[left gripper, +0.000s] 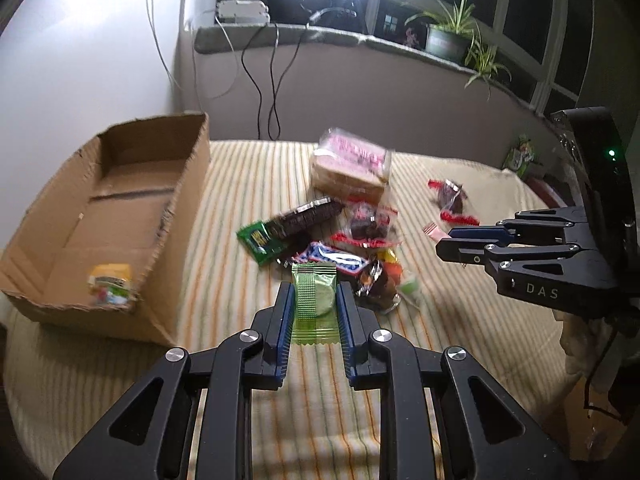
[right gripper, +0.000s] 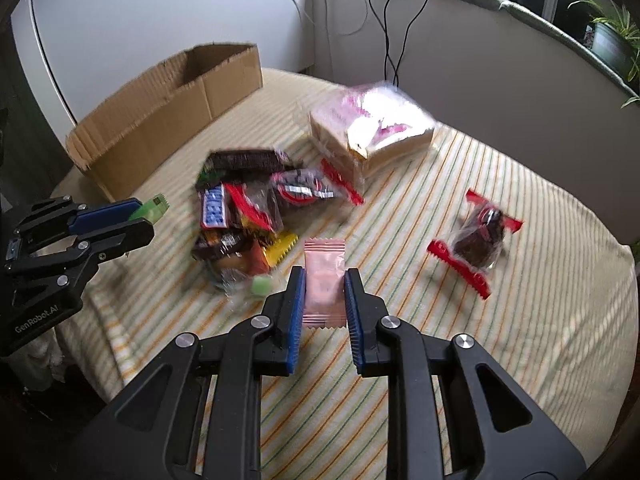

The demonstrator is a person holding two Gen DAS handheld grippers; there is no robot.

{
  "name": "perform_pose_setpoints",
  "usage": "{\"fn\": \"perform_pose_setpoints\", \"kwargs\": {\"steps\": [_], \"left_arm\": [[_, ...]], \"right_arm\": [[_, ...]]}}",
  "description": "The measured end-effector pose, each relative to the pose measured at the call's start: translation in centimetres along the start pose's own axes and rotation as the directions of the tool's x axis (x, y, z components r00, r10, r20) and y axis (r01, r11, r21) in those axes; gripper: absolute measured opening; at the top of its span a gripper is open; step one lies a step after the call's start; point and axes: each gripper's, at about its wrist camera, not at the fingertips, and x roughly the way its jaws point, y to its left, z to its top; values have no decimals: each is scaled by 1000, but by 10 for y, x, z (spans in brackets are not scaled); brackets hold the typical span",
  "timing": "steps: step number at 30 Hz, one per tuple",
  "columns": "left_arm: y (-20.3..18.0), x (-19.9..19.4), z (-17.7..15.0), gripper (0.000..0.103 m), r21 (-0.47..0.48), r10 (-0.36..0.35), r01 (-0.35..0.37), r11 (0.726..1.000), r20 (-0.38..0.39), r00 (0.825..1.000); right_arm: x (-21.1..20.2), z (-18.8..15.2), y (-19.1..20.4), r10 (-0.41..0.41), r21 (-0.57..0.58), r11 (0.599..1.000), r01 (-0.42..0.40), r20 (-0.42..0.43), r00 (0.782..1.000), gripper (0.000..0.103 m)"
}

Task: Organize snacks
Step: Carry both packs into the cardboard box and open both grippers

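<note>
My left gripper (left gripper: 314, 294) is shut on a green snack packet (left gripper: 313, 300), held a little above the striped cloth. My right gripper (right gripper: 323, 282) is shut on a pink snack packet (right gripper: 324, 280), also lifted off the cloth. In the left wrist view the right gripper (left gripper: 444, 242) shows at the right with the pink packet (left gripper: 434, 232) poking from its tips. In the right wrist view the left gripper (right gripper: 140, 216) appears at the left with the green packet (right gripper: 154, 206) in it. A heap of mixed snacks (right gripper: 244, 216) lies mid-table. The cardboard box (left gripper: 120, 216) at the left holds a yellow packet (left gripper: 112, 284).
A bagged loaf of sliced bread (right gripper: 372, 128) stands behind the heap. A red-edged brownie packet (right gripper: 476, 240) lies alone at the right. The round table's striped cloth (right gripper: 520, 320) drops off at its edges. Cables hang down the wall behind; potted plants (left gripper: 452, 36) line the sill.
</note>
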Motion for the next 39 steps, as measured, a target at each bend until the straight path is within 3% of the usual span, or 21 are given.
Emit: {"fn": "perform_pose_setpoints", "kwargs": {"steps": [6,17,28,39], "left_arm": [[15,-19,9,20,-19,16,-15,1000,56,998],[75,-41,21,20,-83,122,-113,990,117,986],[128,-40,28,19,-140,221,-204,969,121,968],[153,-29,30,19,-162,248,-231,959,97,964]], "right_arm": [[-15,21,13,14,-15,1000,-13,53,999,20],[-11,66,56,72,-78,995,-63,113,991,20],[7,100,98,148,-143,981,-130,124,981,20],[35,128,142,214,-212,959,-190,96,972,20]]}}
